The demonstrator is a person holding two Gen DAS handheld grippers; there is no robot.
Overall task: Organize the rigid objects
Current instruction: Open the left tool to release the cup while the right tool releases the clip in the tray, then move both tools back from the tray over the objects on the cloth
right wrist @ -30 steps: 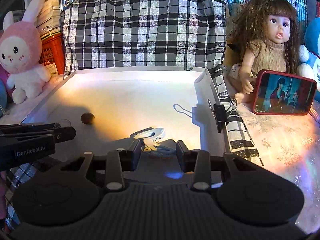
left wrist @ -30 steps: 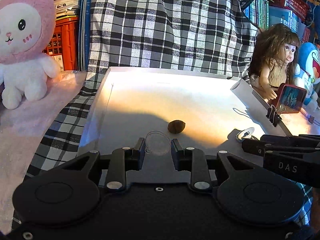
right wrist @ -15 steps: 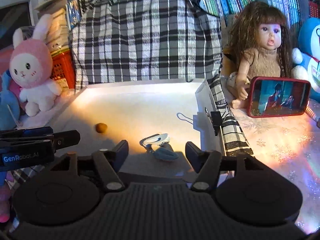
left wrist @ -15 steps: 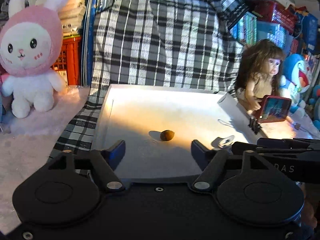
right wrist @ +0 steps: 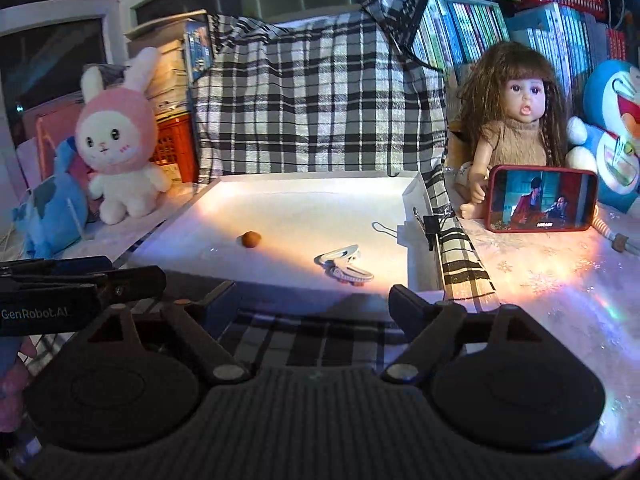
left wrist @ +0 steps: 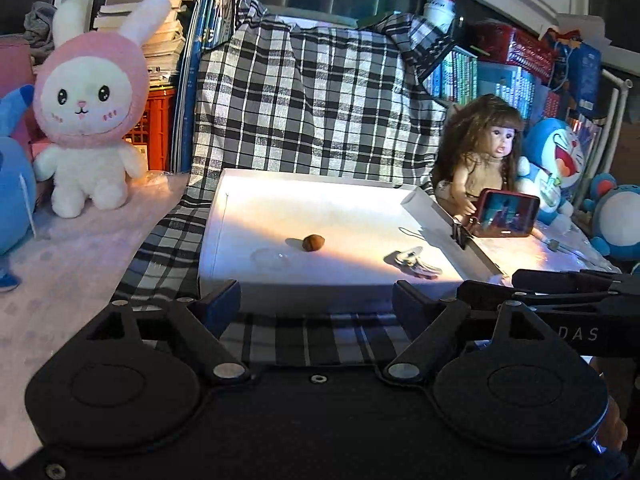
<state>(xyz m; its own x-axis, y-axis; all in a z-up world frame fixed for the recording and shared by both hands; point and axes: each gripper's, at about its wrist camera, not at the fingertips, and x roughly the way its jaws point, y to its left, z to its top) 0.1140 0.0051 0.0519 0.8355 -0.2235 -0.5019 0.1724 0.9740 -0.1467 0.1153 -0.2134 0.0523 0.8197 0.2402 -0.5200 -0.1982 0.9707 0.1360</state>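
Both tongs, left (left wrist: 316, 300) and right (right wrist: 312, 300), opening empty before the tray's near edge (left wrist: 320, 290); clear disc (left wrist: 272, 258), perhaps.

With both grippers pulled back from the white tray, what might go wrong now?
1. The clear round lid is nearly invisible on the white tray, so a gripper may miss it.
2. The brown nut is round and may roll when nudged.
3. The clip lies near the tray's front edge and might be pushed off.
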